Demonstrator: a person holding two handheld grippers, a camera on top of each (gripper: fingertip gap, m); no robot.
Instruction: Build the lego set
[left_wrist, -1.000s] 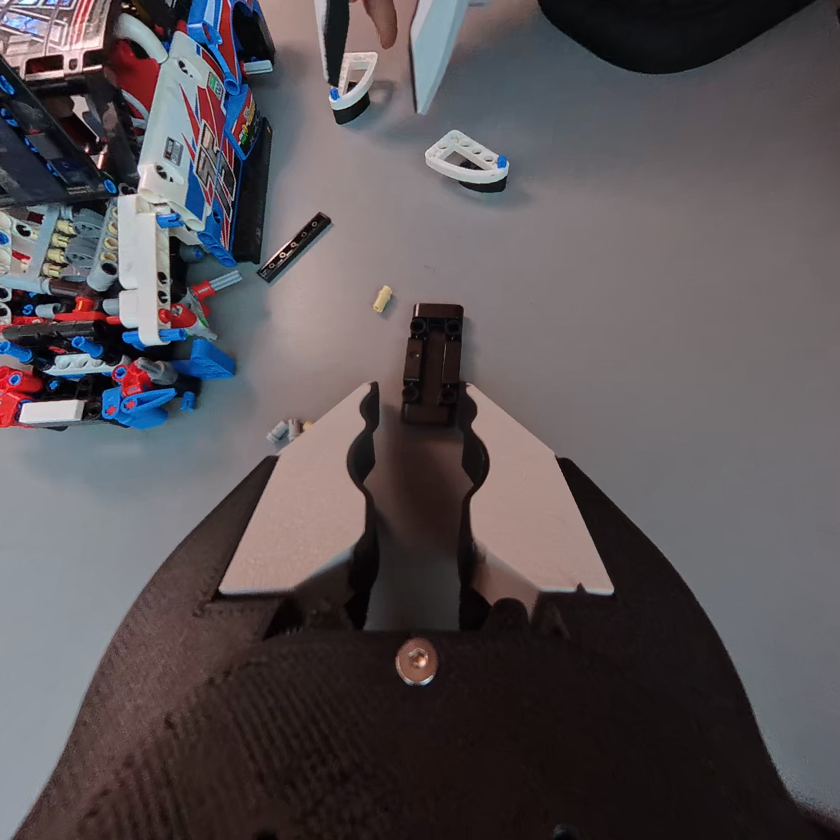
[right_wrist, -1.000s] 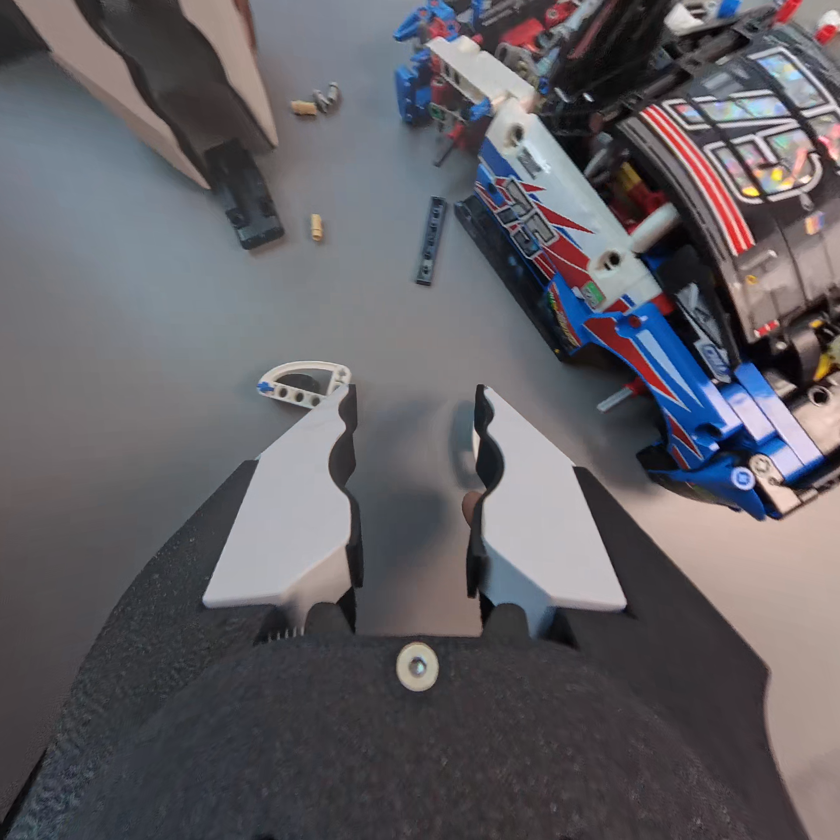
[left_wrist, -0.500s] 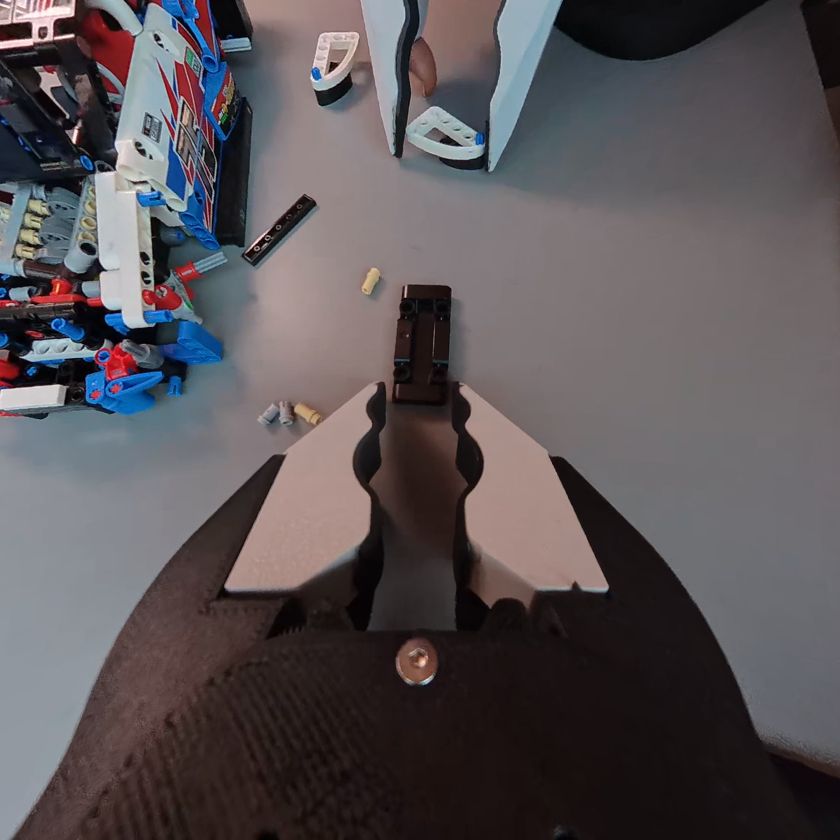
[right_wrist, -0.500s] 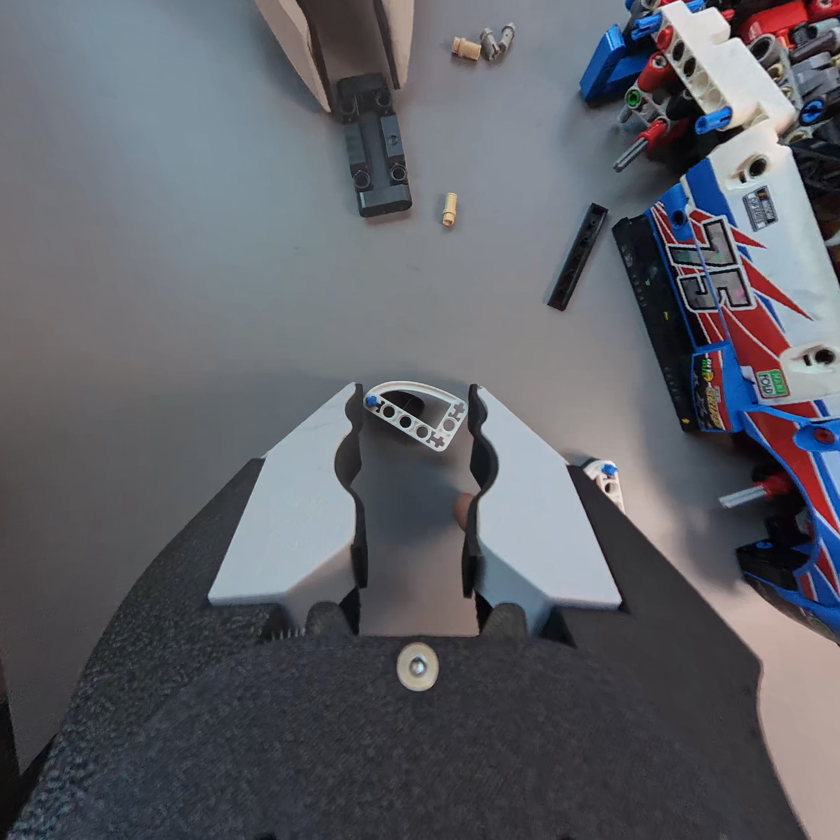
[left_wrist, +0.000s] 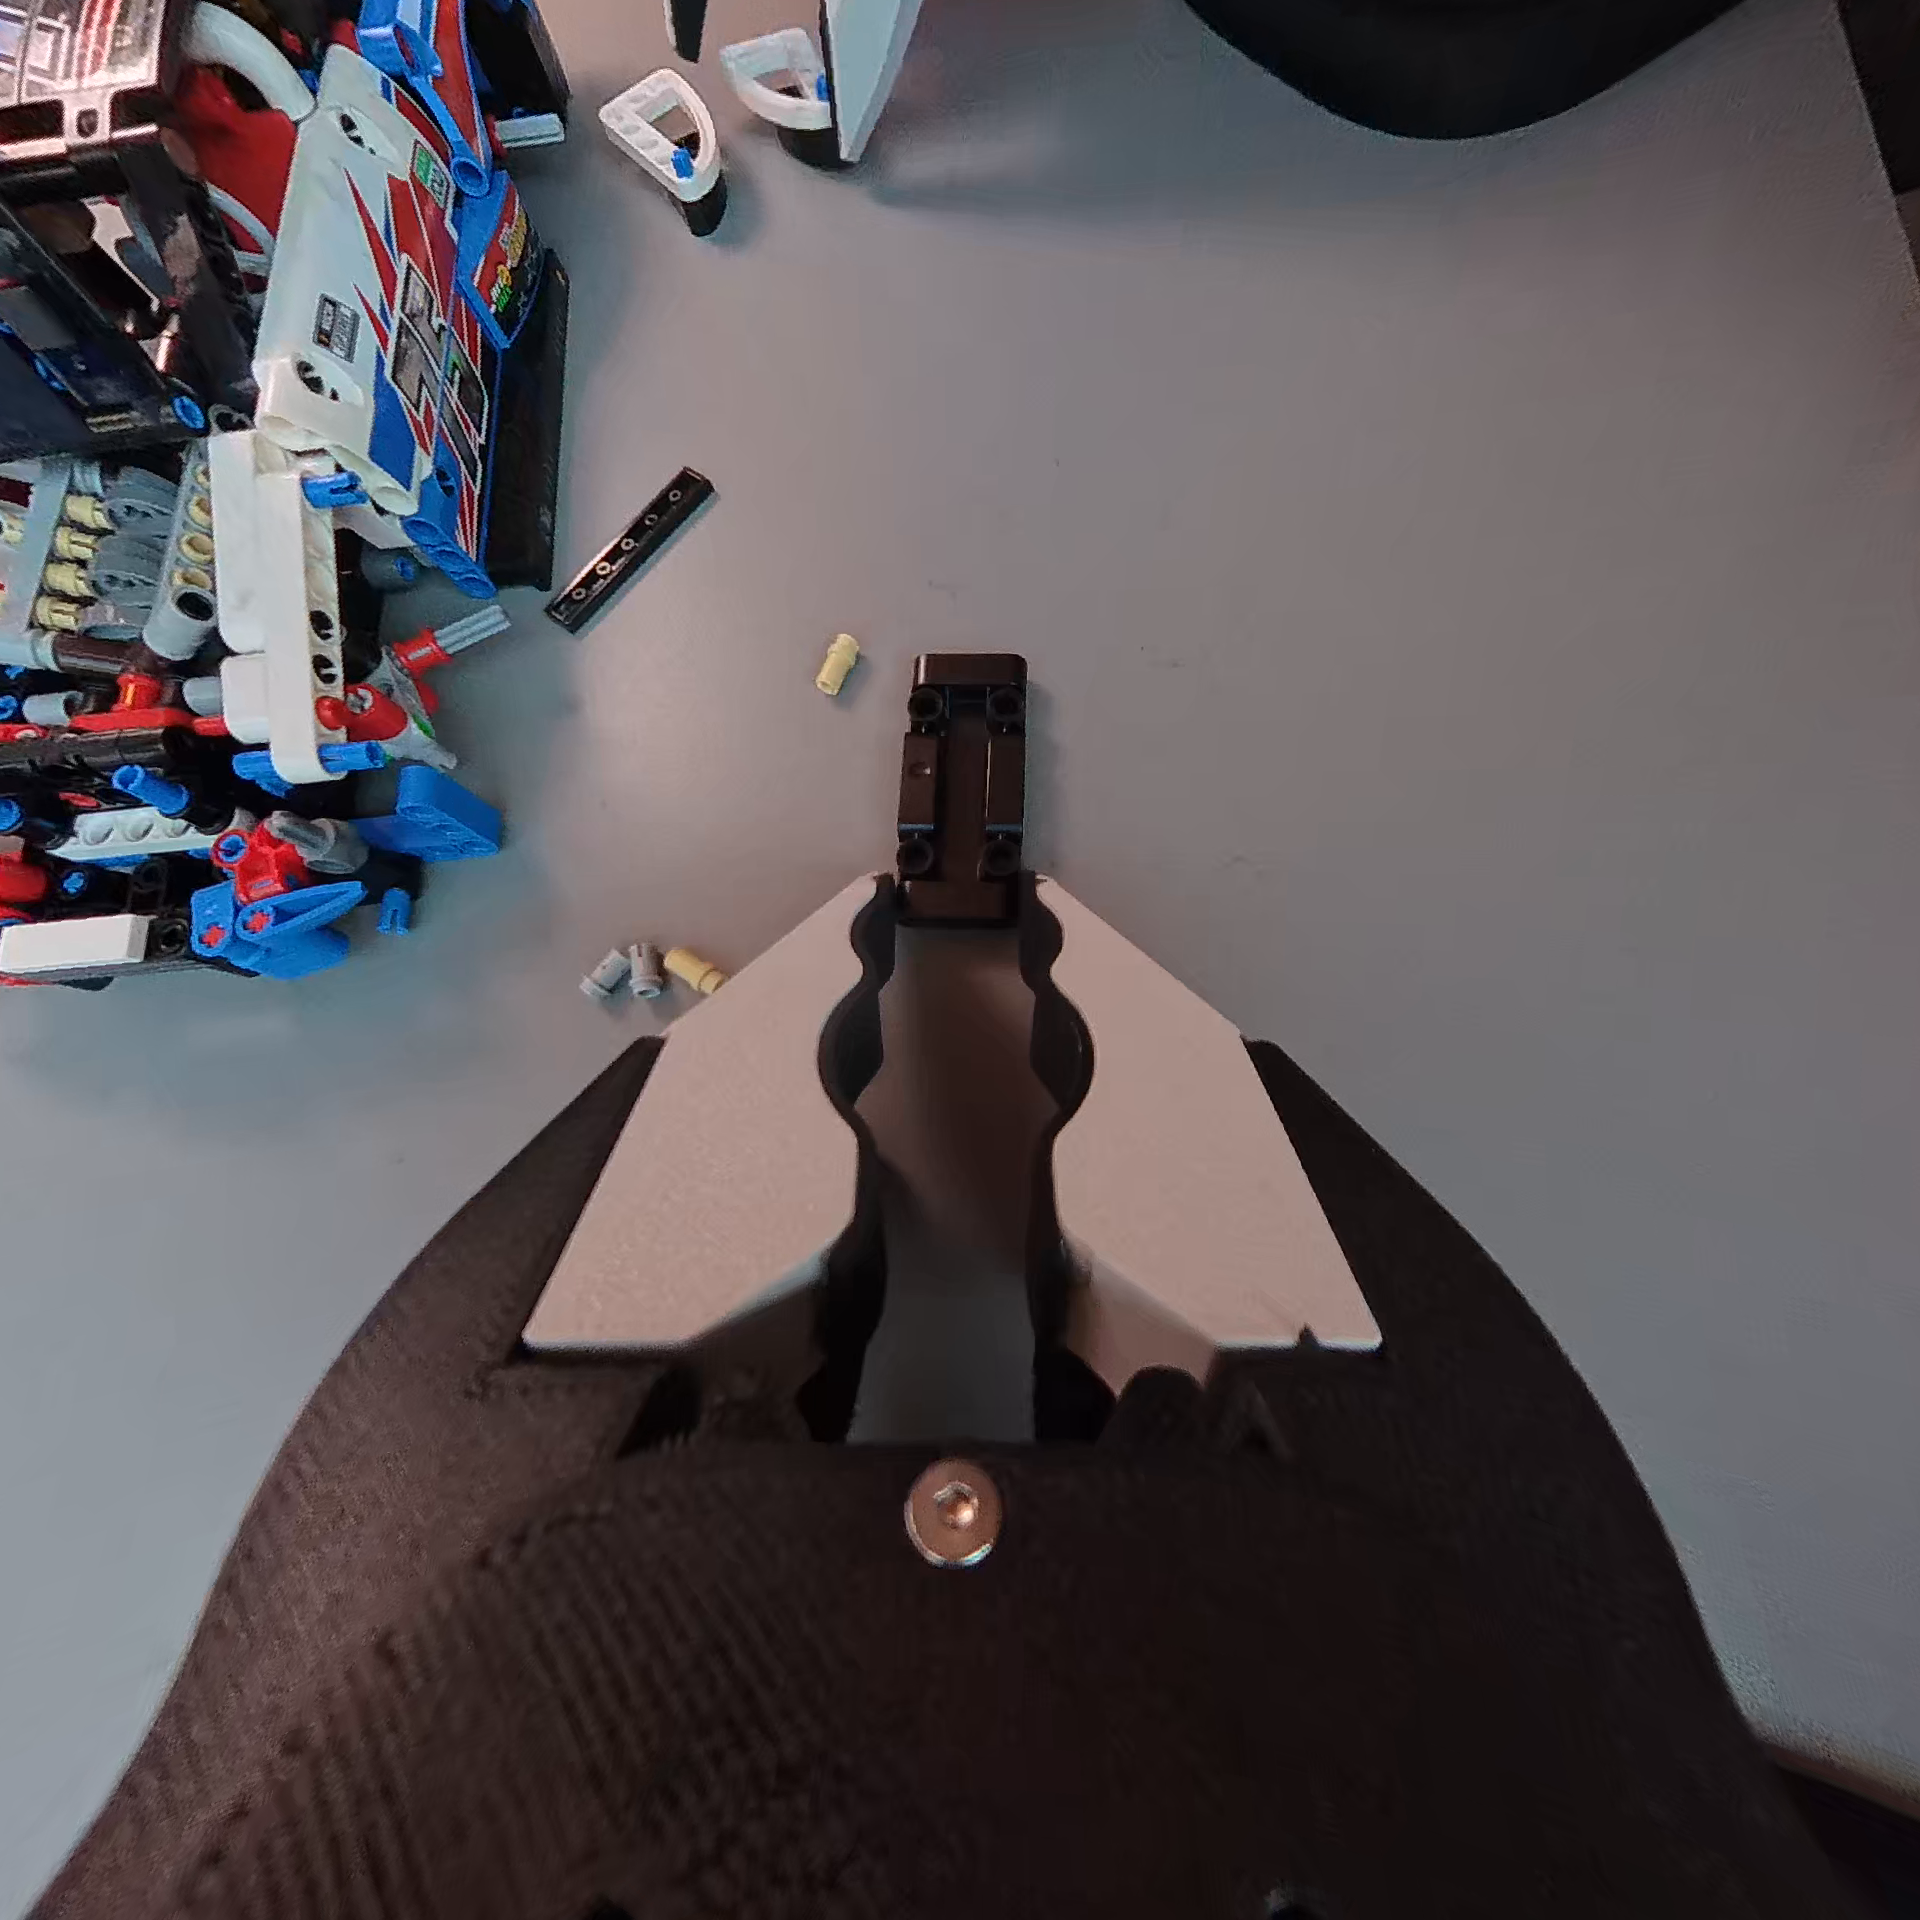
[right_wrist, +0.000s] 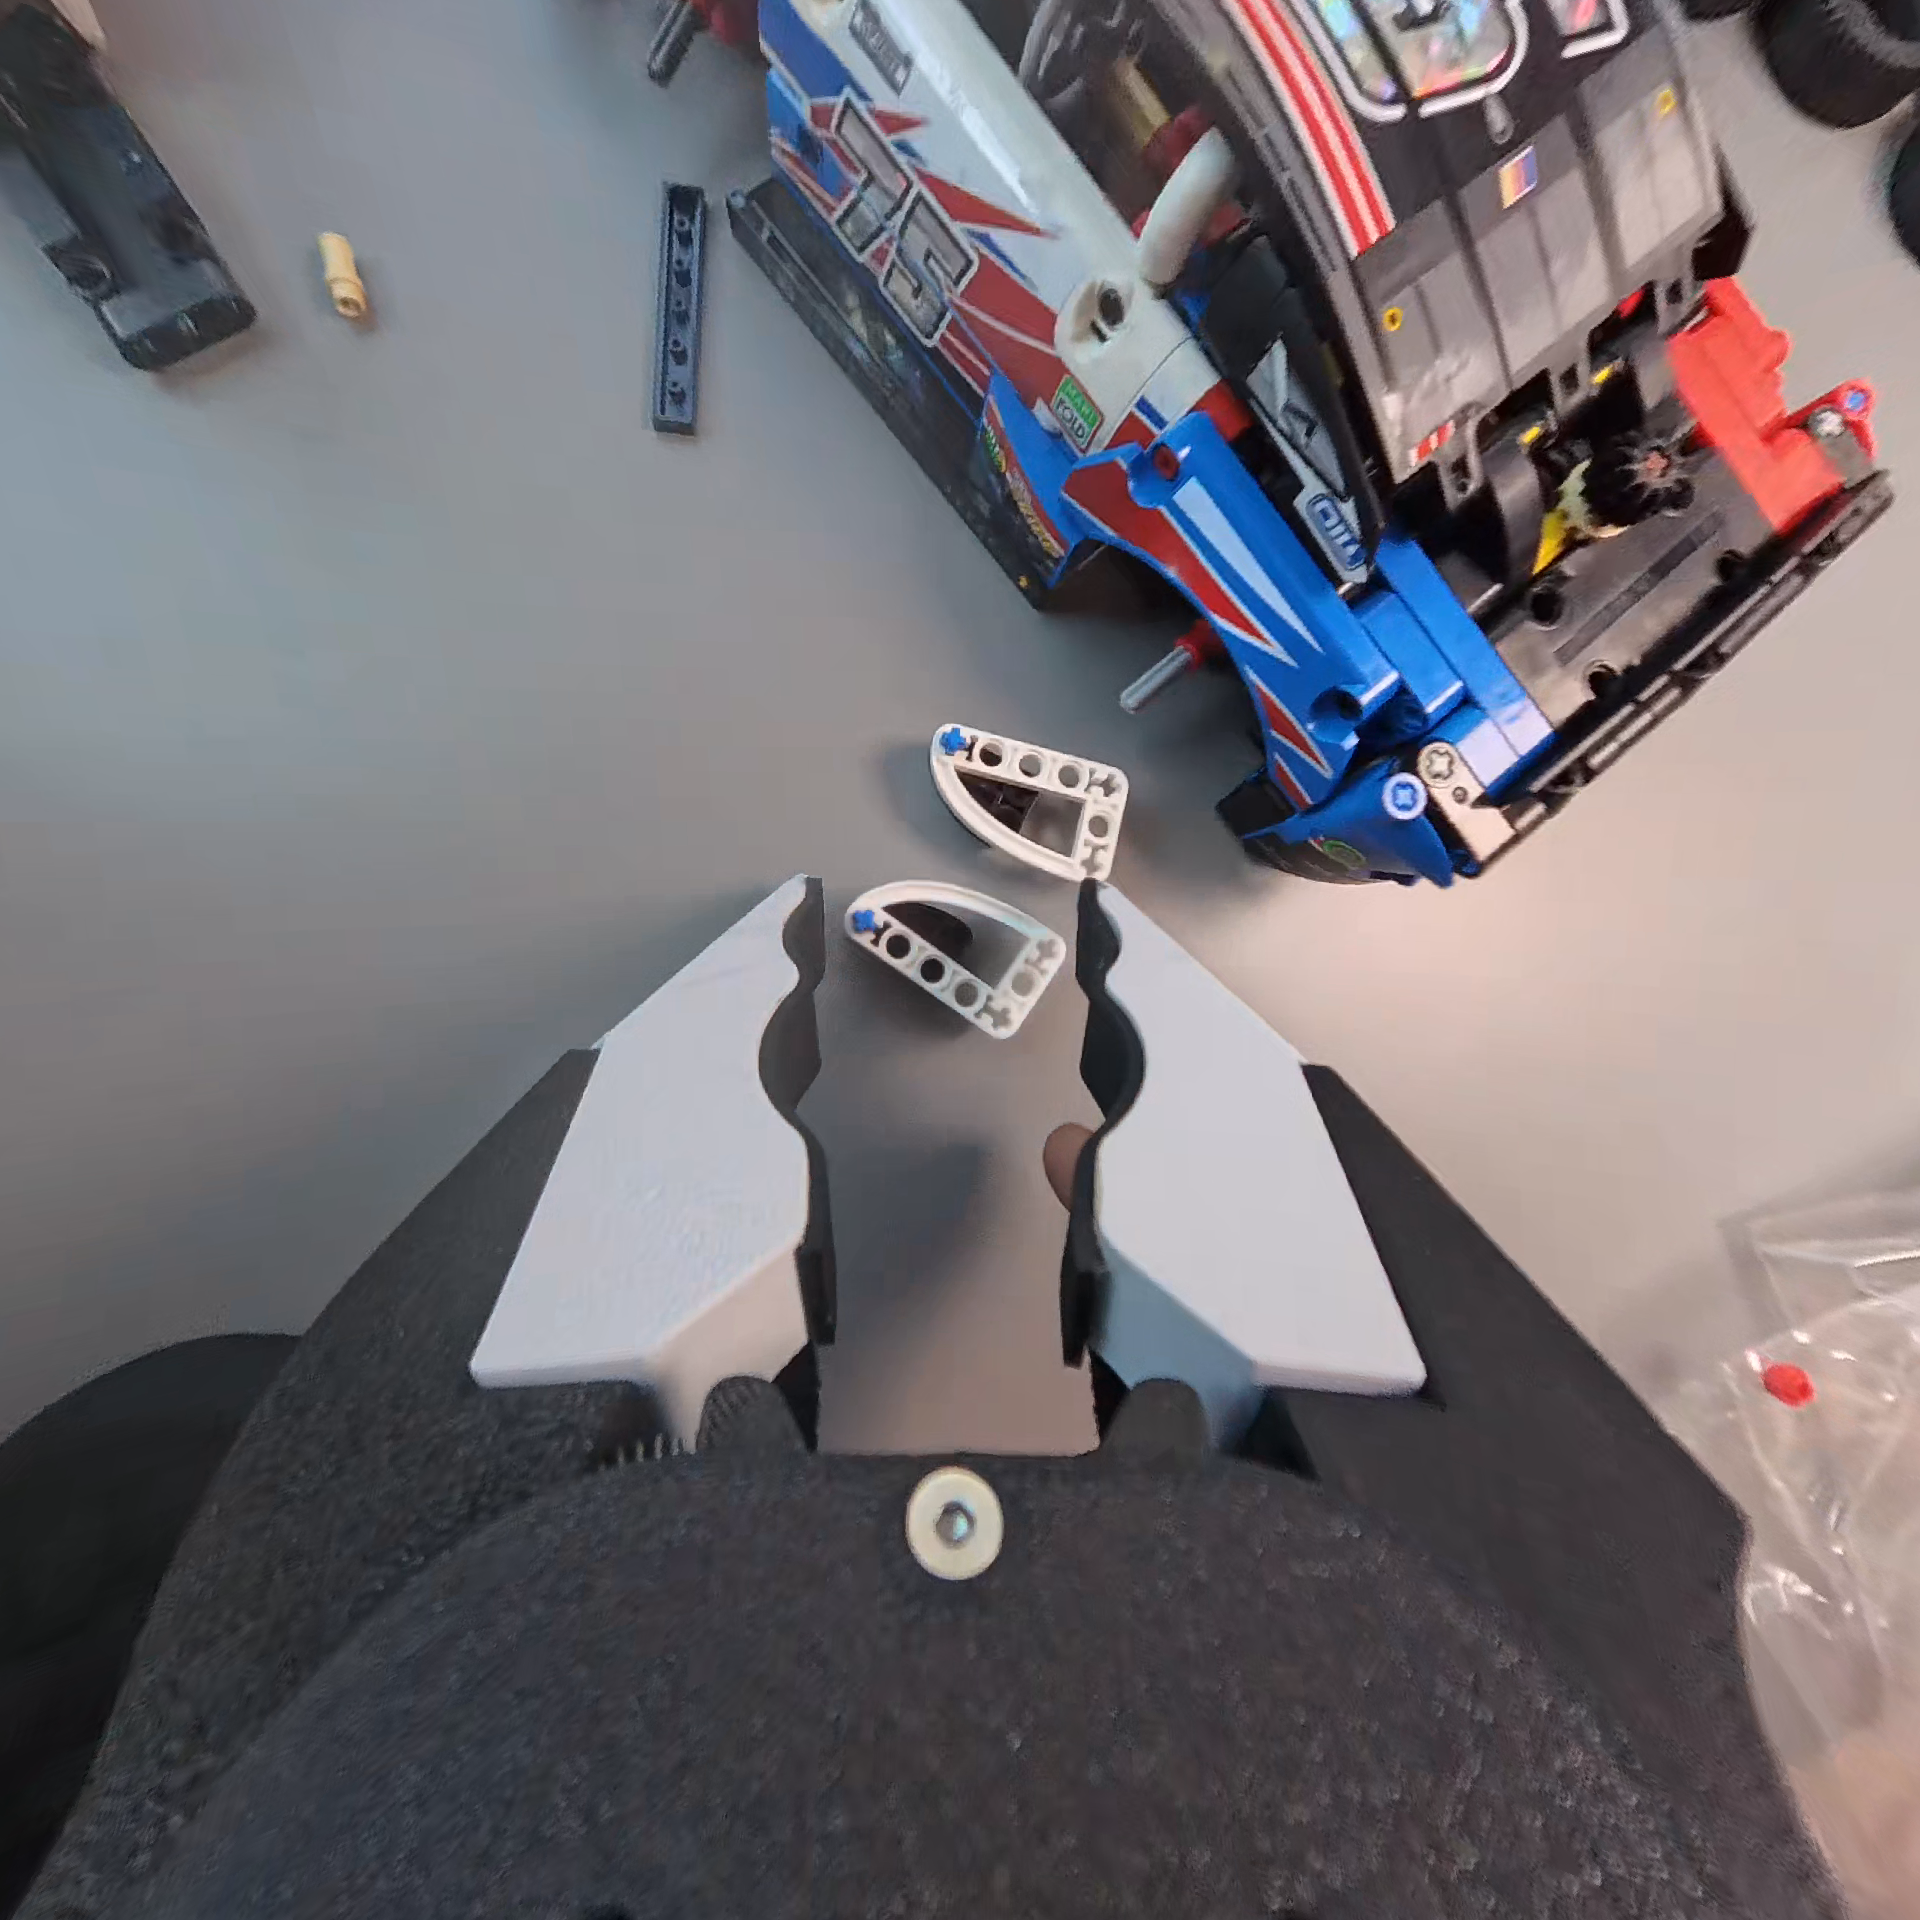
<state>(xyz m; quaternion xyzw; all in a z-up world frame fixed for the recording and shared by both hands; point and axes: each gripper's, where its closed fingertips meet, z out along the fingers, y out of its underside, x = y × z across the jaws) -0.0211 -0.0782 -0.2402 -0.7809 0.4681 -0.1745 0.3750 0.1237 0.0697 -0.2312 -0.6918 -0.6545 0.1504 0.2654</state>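
Note:
My left gripper (left_wrist: 961, 883) is shut on the near end of a black lego piece (left_wrist: 966, 779), which lies flat on the grey table; the piece also shows in the right wrist view (right_wrist: 125, 239). My right gripper (right_wrist: 951, 894) is open, with a white curved lego piece with a blue pin (right_wrist: 956, 956) lying between its fingertips. A second white curved piece (right_wrist: 1029, 800) lies just beyond it. Both white pieces (left_wrist: 774, 73) (left_wrist: 665, 135) and the right gripper (left_wrist: 764, 104) show at the top of the left wrist view. The partly built lego car (right_wrist: 1351, 364) (left_wrist: 395, 312) stands beside them.
A thin black beam (left_wrist: 632, 551) (right_wrist: 681, 307) and a tan pin (left_wrist: 837, 665) (right_wrist: 343, 272) lie between the car and the black piece. Small grey and tan pins (left_wrist: 644, 971) lie left of my left gripper. A clear plastic bag (right_wrist: 1839, 1403) lies at the right.
My right gripper moved onto the white curved piece and carried it close to the second white piece, near the car. My left gripper kept hold of the black piece and barely moved.

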